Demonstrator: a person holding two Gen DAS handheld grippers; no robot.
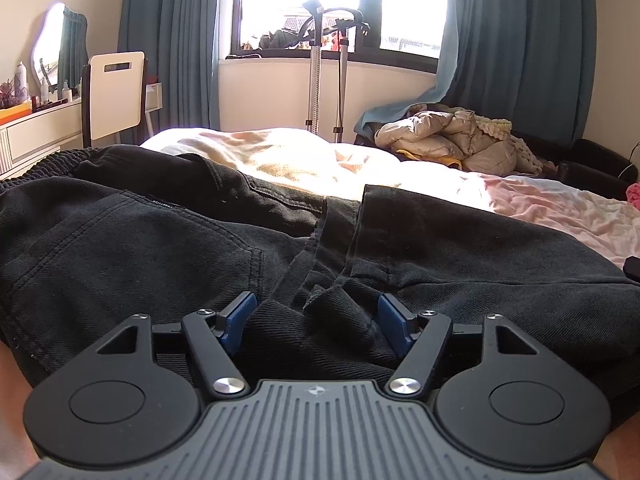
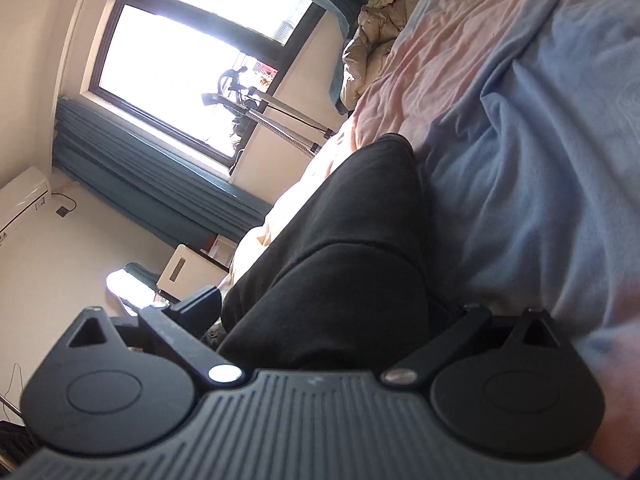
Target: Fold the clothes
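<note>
A pair of black trousers (image 1: 160, 240) was seen spread across a bed (image 1: 560, 208), its elasticated waistband at the far left in the left wrist view and its folded legs running towards the right. The left gripper (image 1: 318, 316) was held low over the near edge of the garment, its blue pads (image 1: 240, 312) standing apart with a bunched ridge of black cloth between them. The pads were not seen to press on that cloth, so the jaws were taken as spread.

In the right wrist view, which was rolled sideways, the right gripper (image 2: 332, 312) was found at the folded end of the same black trousers (image 2: 340, 260). Its jaws were set wide, with the fold of cloth lying between them; whether the fingers touched the cloth could not be told, as one finger was largely hidden behind the fabric. The garment lay on pale blue and pink bedding (image 2: 540, 160).

A beige padded jacket (image 1: 444, 140) was heaped at the far side of the bed, well apart from the trousers.
</note>
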